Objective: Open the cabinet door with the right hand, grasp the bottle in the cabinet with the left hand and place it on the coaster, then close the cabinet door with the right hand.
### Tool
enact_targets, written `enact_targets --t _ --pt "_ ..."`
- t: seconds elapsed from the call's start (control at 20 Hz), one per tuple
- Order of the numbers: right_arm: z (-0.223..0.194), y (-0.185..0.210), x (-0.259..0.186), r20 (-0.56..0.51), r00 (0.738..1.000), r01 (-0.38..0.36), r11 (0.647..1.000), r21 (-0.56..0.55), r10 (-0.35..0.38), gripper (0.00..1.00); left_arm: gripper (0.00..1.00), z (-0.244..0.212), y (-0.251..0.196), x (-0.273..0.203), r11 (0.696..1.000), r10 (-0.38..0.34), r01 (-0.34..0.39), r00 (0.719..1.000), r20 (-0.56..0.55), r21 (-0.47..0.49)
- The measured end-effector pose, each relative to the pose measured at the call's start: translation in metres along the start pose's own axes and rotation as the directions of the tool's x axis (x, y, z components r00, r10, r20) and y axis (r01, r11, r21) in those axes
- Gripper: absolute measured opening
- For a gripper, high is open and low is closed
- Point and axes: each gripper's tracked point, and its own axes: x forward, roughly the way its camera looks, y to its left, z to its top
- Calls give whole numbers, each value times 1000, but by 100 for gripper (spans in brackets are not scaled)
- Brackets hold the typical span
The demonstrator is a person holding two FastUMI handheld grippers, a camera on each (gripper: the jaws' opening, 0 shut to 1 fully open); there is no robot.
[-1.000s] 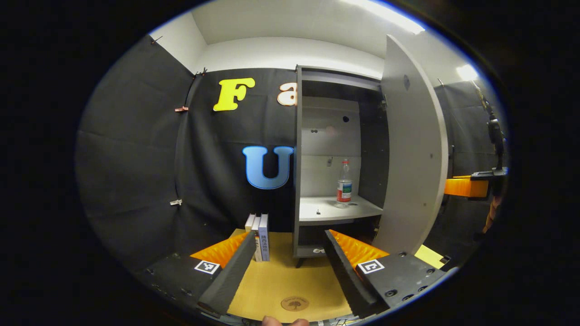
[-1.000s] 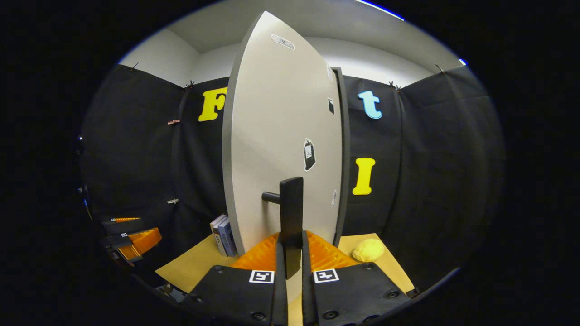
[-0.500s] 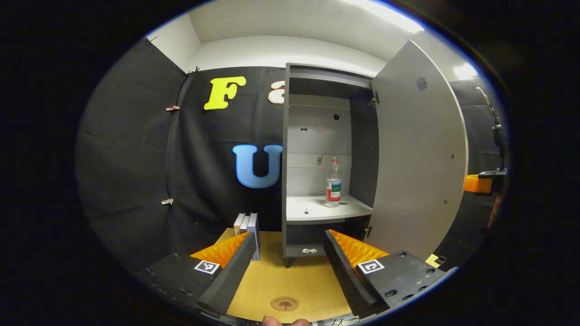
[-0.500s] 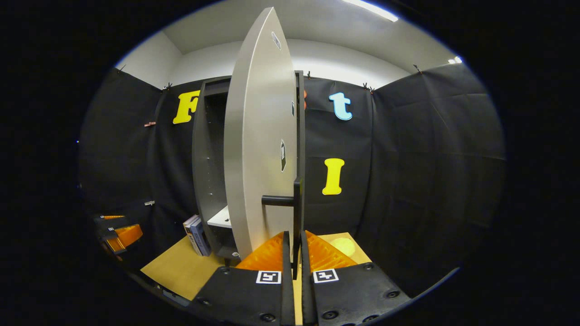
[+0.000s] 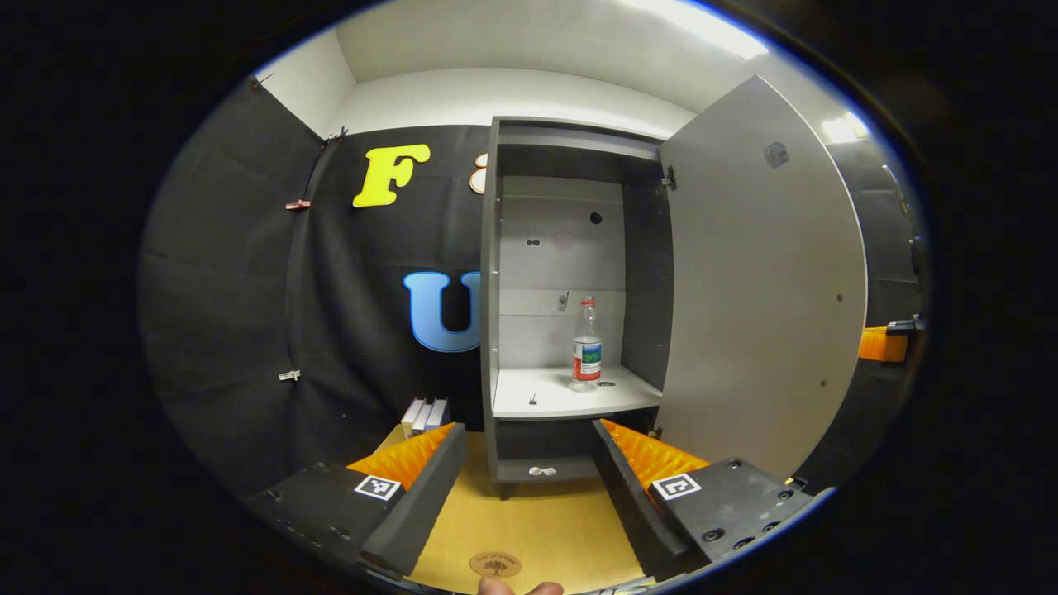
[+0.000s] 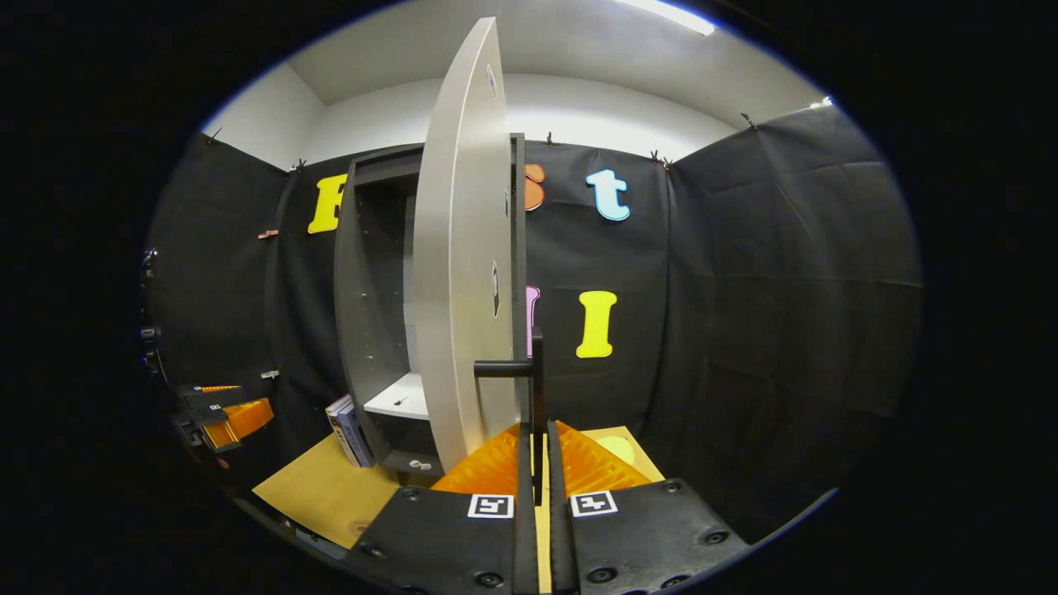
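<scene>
Inside the cabinet [image 5: 496,273], on its pale shelf [image 5: 562,395], I see the bottle [image 5: 586,345] standing upright near the right wall. The cabinet door [image 5: 756,281] is swung wide to the right. My left hand-held gripper [image 5: 521,471] hangs in front of the cabinet with its fingers spread wide and nothing between them, above the desk [image 5: 529,529], where the round coaster [image 5: 495,564] lies at the near edge. A few books [image 5: 423,415] stand left of the cabinet. My right hand-held gripper [image 6: 536,487] has both fingers pressed on the dark door handle [image 6: 536,397], seen edge-on in the right gripper view.
</scene>
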Motion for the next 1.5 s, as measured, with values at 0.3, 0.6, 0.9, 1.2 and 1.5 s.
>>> enact_targets --t 0.3,0.6,0.9,1.2,1.5 --pt "5 -3 -3 10 1000 -30 1000 7 30 11 92 7 -34 28 999 -40 40 999 12 -1" --pt "17 -35 -35 50 999 -4 1000 6 4 38 92 32 -69 97 996 -83 81 995 61 29" --pt "-6 -100 -34 45 989 138 990 17 -139 99 92 36 -109 188 993 -106 103 992 74 54" --pt "-31 -138 -19 15 983 183 983 -27 -183 98 94 25 -126 285 996 -78 75 996 53 43" --pt "-44 -162 3 -7 983 184 983 -11 -184 98 94 4 -117 362 999 8 -9 1000 12 52"
